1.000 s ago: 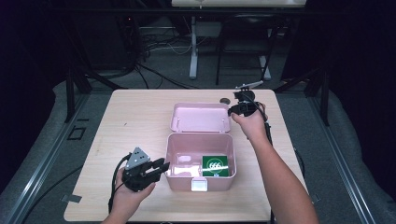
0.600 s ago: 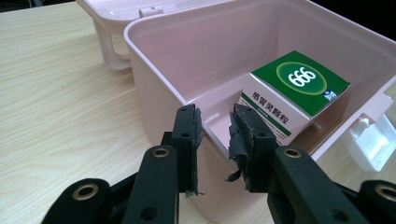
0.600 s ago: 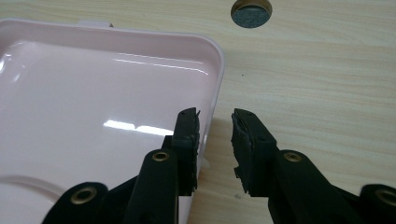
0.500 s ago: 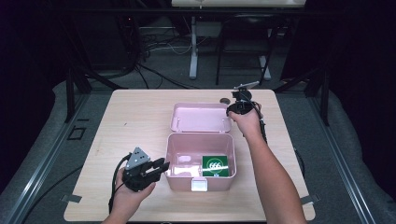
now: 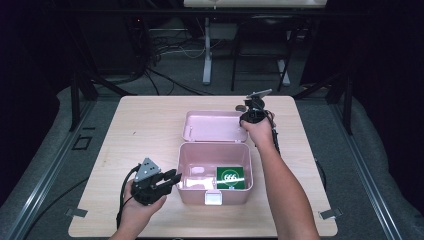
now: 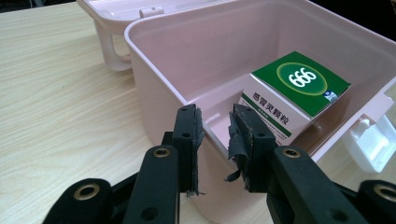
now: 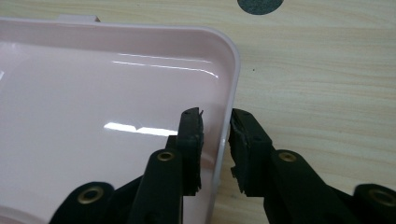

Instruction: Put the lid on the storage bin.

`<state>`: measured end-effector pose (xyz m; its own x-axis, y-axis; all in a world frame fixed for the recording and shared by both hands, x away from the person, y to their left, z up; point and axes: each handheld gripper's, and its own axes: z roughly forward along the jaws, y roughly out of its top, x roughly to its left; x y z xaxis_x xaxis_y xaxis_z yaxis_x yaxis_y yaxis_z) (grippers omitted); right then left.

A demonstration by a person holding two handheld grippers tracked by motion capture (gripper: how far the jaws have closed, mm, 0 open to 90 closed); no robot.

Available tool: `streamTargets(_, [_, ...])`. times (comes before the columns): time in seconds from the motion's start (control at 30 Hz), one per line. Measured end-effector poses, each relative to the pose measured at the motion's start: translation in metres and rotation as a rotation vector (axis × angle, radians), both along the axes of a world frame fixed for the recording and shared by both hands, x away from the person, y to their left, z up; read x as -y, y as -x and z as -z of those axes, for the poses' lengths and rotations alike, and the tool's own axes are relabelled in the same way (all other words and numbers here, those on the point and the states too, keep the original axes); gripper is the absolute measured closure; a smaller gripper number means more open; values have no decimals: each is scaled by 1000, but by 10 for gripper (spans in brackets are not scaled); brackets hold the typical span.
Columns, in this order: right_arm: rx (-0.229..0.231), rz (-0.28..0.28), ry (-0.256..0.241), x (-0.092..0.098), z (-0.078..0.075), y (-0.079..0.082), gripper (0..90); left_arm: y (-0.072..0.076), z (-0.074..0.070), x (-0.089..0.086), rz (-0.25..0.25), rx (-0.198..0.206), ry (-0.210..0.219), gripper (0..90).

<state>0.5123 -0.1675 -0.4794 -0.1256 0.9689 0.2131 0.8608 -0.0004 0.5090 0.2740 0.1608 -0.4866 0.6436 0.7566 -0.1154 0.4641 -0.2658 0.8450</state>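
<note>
Pink box (image 5: pixel 214 192) sits open near the worktop's (image 5: pixel 150 125) front edge, about midway along it, its lid (image 5: pixel 215 126) flung back flat toward the far edge. Inside, against the right wall, leans a green carton (image 5: pixel 230 177) marked 666. Left tongs (image 5: pixel 170 178) are at the box's left wall; in the left gripper view the jaws straddle that wall with a narrow gap, one inside, one outside, not visibly pinching. Right tongs (image 7: pixel 215 135) bracket the lid's far right rim the same way, narrow, rim between the jaws. A dark disc (image 7: pixel 259 4) lies on the worktop just beyond the lid.
</note>
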Motion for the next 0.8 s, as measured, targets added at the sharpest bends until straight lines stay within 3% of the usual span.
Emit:
streamTargets(0.13, [3, 19, 13, 0, -2, 1, 833, 0, 0, 0, 0, 1, -1, 720])
streamTargets(0.8, [87, 35, 20, 0, -21, 11, 860, 0, 0, 1, -5, 6, -5, 727])
